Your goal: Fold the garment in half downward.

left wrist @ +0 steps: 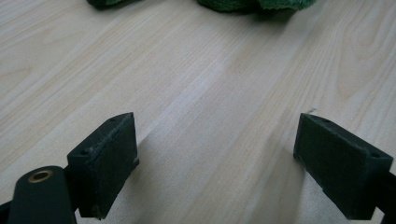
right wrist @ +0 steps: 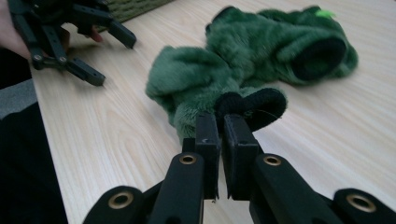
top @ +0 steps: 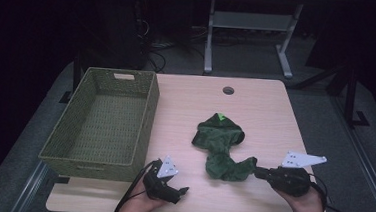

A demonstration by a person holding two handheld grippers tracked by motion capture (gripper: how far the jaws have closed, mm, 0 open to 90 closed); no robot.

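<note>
Closest to the lens in the right gripper view, the right gripper (right wrist: 223,133) has its 2 black jaws drawn almost together, pinching the black-lined edge of the green plush garment (right wrist: 252,56). How much cloth sits between the pads is hidden by the jaws themselves. In the high view the same garment (top: 221,146) lies on the wooden table (top: 266,106) a little right of the middle, its hood end toward the far side with a small bright green tag (top: 221,117) on top. Its near end is bunched up and reaches the tip of the right gripper (top: 257,172). The folds are too dark there to sort out.

Near the front edge, the left gripper (top: 180,191) hovers apart from the garment. In the left gripper view its 2 jaws stand wide with only bare wood between them, and the garment (left wrist: 247,4) is cut off by the top of the picture.

To the left a woven green basket (top: 148,113) sits on the table, its near corner just beside the left gripper.
</note>
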